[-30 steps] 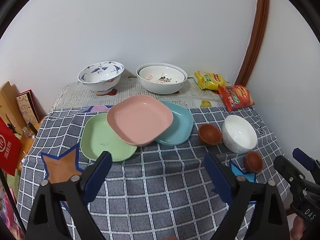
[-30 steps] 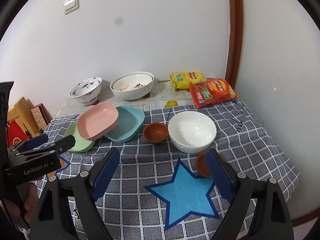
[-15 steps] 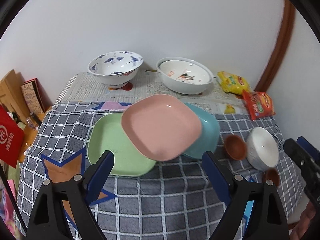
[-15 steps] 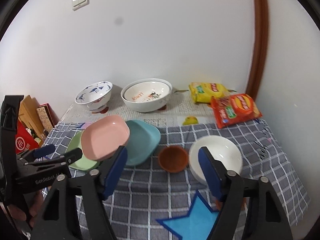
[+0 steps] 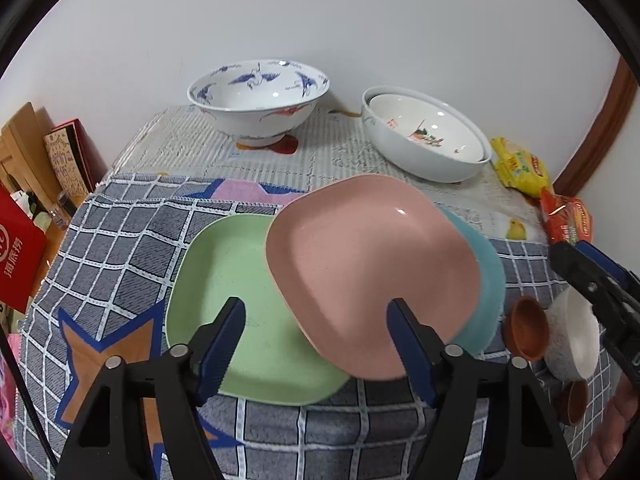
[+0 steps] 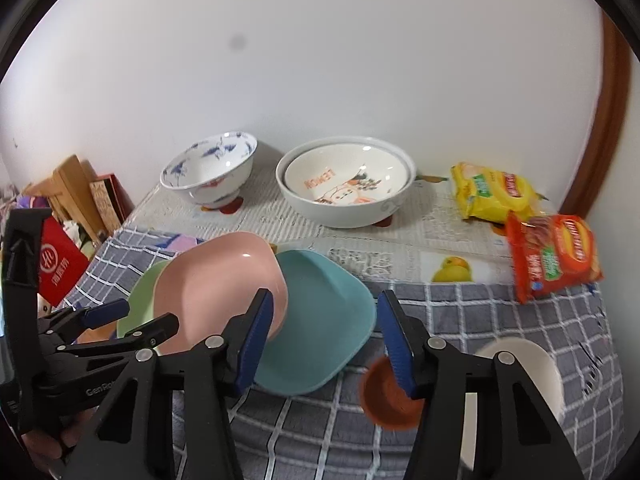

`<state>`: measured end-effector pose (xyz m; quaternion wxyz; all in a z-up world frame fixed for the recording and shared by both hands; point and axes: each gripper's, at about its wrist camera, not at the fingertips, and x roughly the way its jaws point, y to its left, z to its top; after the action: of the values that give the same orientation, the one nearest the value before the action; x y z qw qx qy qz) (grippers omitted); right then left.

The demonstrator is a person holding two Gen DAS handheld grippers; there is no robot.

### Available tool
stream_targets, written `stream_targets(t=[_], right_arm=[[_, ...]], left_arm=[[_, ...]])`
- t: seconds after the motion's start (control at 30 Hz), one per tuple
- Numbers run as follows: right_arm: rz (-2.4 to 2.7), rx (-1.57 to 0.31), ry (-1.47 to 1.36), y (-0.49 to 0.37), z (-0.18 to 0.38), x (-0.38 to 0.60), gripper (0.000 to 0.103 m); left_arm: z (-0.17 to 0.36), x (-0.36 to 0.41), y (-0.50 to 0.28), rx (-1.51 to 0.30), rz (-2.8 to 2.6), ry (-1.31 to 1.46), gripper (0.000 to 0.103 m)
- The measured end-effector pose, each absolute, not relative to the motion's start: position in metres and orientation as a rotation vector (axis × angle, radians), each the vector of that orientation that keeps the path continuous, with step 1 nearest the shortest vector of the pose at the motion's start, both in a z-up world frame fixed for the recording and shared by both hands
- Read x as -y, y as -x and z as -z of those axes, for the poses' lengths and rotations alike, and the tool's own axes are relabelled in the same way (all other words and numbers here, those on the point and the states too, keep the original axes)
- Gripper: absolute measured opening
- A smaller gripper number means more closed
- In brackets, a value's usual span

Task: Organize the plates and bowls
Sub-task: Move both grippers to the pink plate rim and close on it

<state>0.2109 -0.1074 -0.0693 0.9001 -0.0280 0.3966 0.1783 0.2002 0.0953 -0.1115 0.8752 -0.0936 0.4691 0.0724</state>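
Note:
A pink plate [image 5: 372, 268] lies tilted across a green plate [image 5: 232, 300] and a blue plate [image 5: 486, 280] on the checked cloth. My left gripper [image 5: 316, 340] is open, its fingertips just in front of the pink and green plates. My right gripper [image 6: 324, 328] is open in front of the blue plate [image 6: 320, 320], beside the pink plate [image 6: 216, 296]. A small brown bowl [image 6: 390, 396] and a white bowl [image 6: 516, 376] sit to the right. A blue-patterned bowl [image 5: 258, 100] and two nested white bowls [image 5: 424, 136] stand at the back.
Yellow [image 6: 492, 192] and red [image 6: 554, 256] snack packets lie at the back right. Books and a red card [image 5: 20, 248] stand off the table's left edge. A second small brown bowl [image 5: 574, 400] sits near the front right. The wall is close behind.
Both grippers have moved forward and closer to the plates, which now fill more of each view. The jaws stay open and nothing on the table has moved.

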Motion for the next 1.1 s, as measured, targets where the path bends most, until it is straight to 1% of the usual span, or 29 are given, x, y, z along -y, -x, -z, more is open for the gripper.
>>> stream_targets(t=[0.07,0.43,0.5,0.6,0.7,0.73,0.77,0.9,0.97,1.03,1.1], right_arm=[[-0.395,-0.843,0.065,-0.221,0.078,0.099,0.050],[-0.476,-0.907,0.096,-0.257,0.116,0.065,0.049],[-0.476,-0.913,0.097,-0.261,0.121,0.063,0.048],[-0.494,-0.935,0.082,-0.267,0.128,0.059,0.043],[-0.504,-0.964,0.071,-0.271,0.136,0.056,0.029],[-0.506,-0.975,0.069,-0.272,0.139,0.055,0.019],[-0.507,-0.983,0.067,-0.273,0.141,0.054,0.010],[-0.491,-0.986,0.063,-0.271,0.145,0.056,0.009],[-0.472,-0.990,0.051,-0.269,0.144,0.058,0.008],[-0.459,-0.992,0.026,-0.266,0.141,0.062,0.006],[-0.455,-0.983,-0.006,-0.259,0.133,0.067,0.005]], left_arm=[[0.115,-0.098,-0.205,-0.984,-0.152,0.209,0.067],[0.131,-0.103,-0.223,-1.003,-0.145,0.224,0.067],[0.133,-0.103,-0.225,-1.004,-0.140,0.232,0.065],[0.136,-0.103,-0.229,-1.008,-0.138,0.228,0.061],[0.139,-0.103,-0.232,-1.014,-0.132,0.226,0.050],[0.140,-0.103,-0.233,-1.018,-0.130,0.226,0.048],[0.141,-0.104,-0.233,-1.021,-0.128,0.225,0.044],[0.143,-0.107,-0.233,-1.006,-0.139,0.225,0.031],[0.142,-0.111,-0.232,-1.005,-0.146,0.232,0.020],[0.140,-0.114,-0.231,-1.017,-0.141,0.237,0.016],[0.136,-0.115,-0.228,-1.014,-0.134,0.227,0.015]])
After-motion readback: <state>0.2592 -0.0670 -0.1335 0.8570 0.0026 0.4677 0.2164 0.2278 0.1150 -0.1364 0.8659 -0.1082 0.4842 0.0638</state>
